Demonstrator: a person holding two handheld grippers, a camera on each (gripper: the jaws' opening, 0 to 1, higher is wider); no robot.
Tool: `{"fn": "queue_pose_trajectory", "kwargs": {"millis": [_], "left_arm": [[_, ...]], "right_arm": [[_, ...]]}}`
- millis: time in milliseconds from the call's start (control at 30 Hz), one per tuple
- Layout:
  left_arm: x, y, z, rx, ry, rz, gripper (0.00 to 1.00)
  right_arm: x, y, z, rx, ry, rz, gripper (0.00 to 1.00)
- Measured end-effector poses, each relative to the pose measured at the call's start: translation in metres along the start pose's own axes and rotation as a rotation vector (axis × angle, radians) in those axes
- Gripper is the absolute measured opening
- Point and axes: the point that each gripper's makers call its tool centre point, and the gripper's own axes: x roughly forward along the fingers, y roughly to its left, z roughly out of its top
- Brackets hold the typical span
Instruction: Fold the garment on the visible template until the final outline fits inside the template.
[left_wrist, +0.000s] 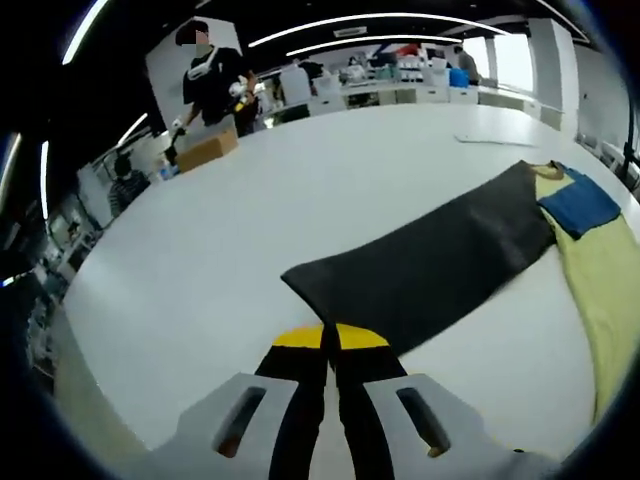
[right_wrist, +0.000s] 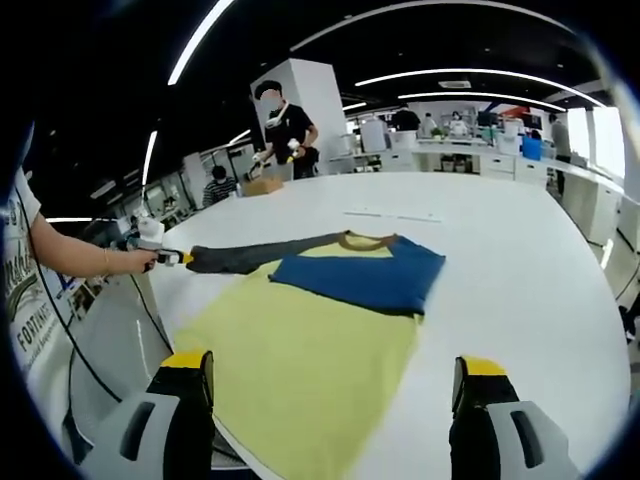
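A yellow T-shirt (right_wrist: 300, 360) lies flat on the white table (right_wrist: 520, 280). Its blue sleeve (right_wrist: 360, 275) is folded across the chest, and its dark grey sleeve (right_wrist: 260, 255) stretches out to the left. My left gripper (right_wrist: 168, 258), held by a person's hand, is shut at the tip of that sleeve. In the left gripper view the grey sleeve (left_wrist: 430, 260) runs away from my shut left gripper (left_wrist: 330, 338) toward the yellow body (left_wrist: 600, 290) and the blue sleeve (left_wrist: 580, 205). My right gripper (right_wrist: 334, 362) is wide open above the shirt's lower half, holding nothing.
A thin pale strip (right_wrist: 392, 214) lies on the table beyond the collar. A cardboard box (left_wrist: 207, 150) sits at the far edge beside a standing person in black (left_wrist: 210, 85). The table's near edge (right_wrist: 150, 300) curves close on the left. Desks and people fill the background.
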Motion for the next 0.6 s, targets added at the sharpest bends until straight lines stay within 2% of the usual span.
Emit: {"fn": "queue_pose_trajectory", "kwargs": {"millis": [233,600], "left_arm": [[0.0089,0.007,0.0019,0.003,0.022,-0.001,0.0],[0.0105,0.0054,0.0063,0.016,0.031,-0.022,0.0]], "right_arm": [[-0.002,-0.0033,-0.0017,0.007,0.001,-0.01,0.99],[-0.0011,-0.0034,-0.0022,0.008,0.001,-0.009,0.99]]}}
